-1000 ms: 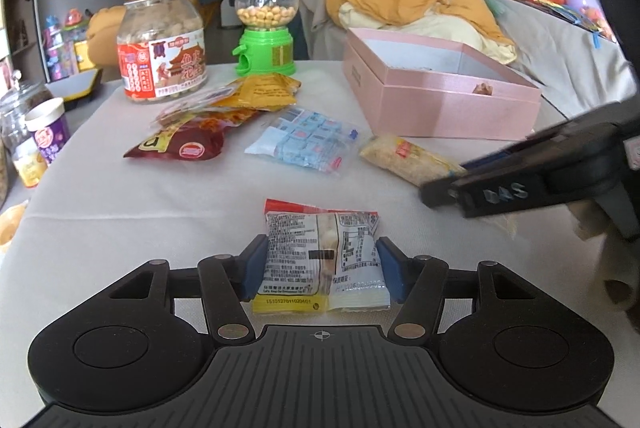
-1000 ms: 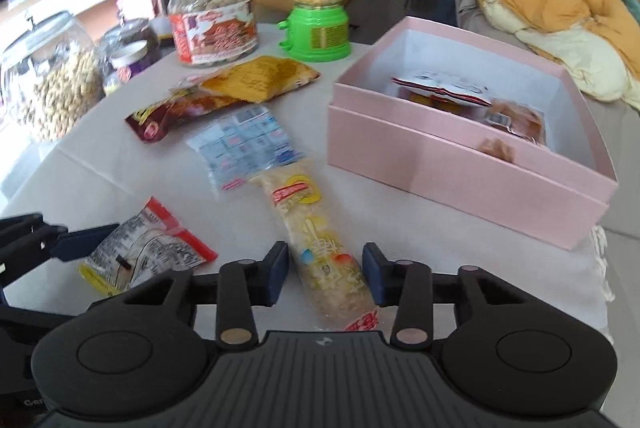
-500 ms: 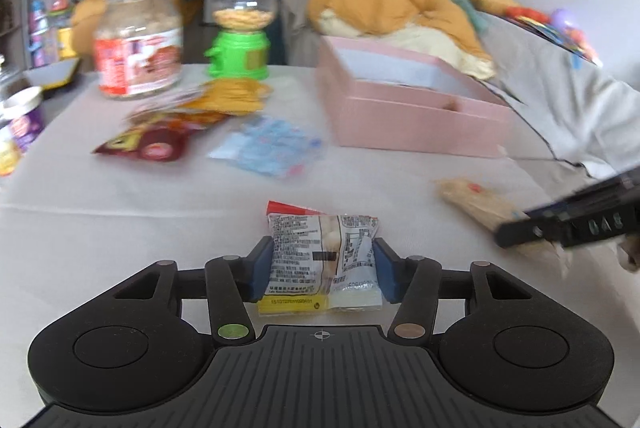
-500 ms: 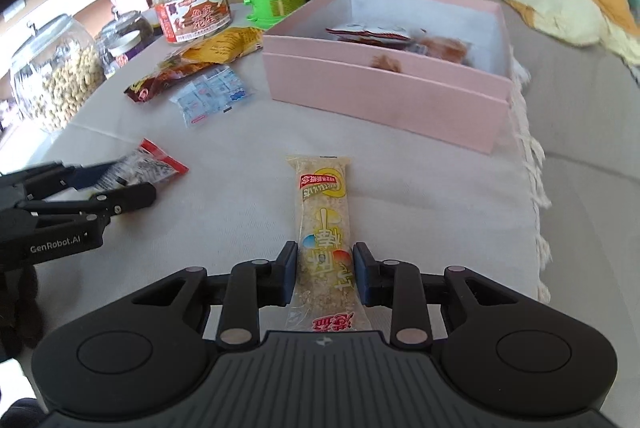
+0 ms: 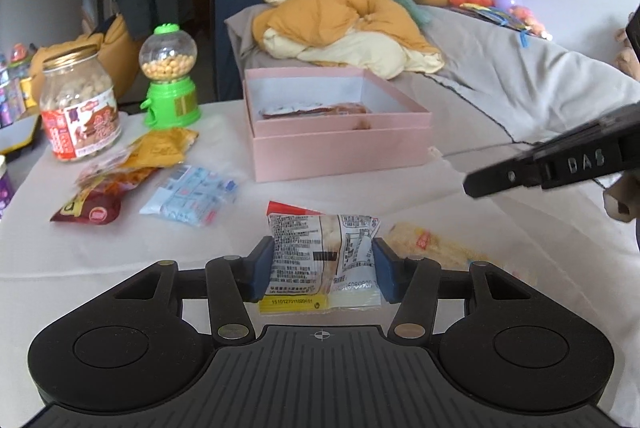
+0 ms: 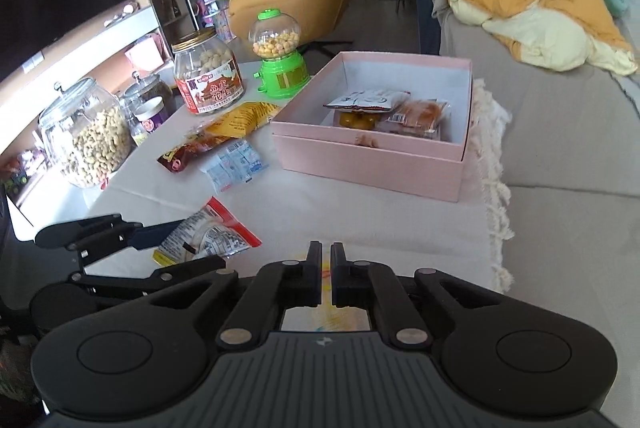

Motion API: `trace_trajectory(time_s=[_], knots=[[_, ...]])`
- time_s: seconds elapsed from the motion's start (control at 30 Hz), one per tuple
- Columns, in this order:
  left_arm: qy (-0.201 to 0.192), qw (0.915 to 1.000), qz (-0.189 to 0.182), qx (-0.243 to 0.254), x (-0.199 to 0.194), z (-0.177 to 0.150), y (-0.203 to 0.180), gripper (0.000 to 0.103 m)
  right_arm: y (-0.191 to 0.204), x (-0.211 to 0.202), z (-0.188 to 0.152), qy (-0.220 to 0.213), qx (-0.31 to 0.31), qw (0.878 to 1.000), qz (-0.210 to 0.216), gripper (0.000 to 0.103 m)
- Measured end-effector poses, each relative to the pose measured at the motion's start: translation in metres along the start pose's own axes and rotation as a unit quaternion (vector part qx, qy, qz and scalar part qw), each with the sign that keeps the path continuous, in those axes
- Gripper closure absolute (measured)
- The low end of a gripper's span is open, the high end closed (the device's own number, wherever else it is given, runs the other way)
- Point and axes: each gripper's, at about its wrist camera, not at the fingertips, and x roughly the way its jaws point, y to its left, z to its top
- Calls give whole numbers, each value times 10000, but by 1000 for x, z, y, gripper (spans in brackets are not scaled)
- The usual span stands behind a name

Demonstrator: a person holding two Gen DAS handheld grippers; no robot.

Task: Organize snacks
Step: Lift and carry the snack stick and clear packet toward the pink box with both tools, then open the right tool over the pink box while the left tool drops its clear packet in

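My left gripper is shut on a clear snack packet with a red top edge and holds it above the white table; the packet also shows in the right wrist view. My right gripper has its jaws nearly together; a thin yellow wrapper shows only faintly behind them. A long yellow snack bar lies on the table in the left wrist view, below the right gripper's arm. The open pink box holds several snack packets.
On the table lie a blue-white packet, a dark red packet and an orange packet. Behind stand a peanut jar, a green candy dispenser and a large glass jar. A sofa with blankets is at right.
My right gripper's jaws have closed nearly together and the yellow bar no longer shows out ahead of them. My left gripper still holds its packet and has lifted and turned toward the pink box.
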Motion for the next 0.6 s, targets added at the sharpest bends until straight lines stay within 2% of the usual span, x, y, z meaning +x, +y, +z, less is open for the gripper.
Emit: trace_trajectory(time_s=[0.1, 0.23, 0.33, 0.37, 0.43, 0.53, 0.6], knots=[[85, 9998, 10, -156, 4, -4, 5, 46, -4, 10, -7, 197, 33, 9998, 47, 97], [219, 9994, 68, -260, 10, -7, 8, 46, -4, 28, -15, 349, 88, 9993, 39, 78], [237, 9994, 71, -245, 10, -8, 7, 46, -2, 46, -18, 541, 58, 9985, 69, 74], [245, 9994, 68, -239, 9, -8, 7, 46, 0, 52, -19, 603, 43, 9981, 117, 70], [265, 9994, 76, -232, 9, -9, 6, 46, 4, 61, -21, 699, -18, 9974, 156, 69], [298, 9993, 88, -228, 11, -9, 6, 46, 17, 65, -25, 670, -418, 9969, -33, 69], [304, 9993, 81, -218, 10, -8, 5, 46, 25, 64, -26, 696, -664, 9953, -143, 73]])
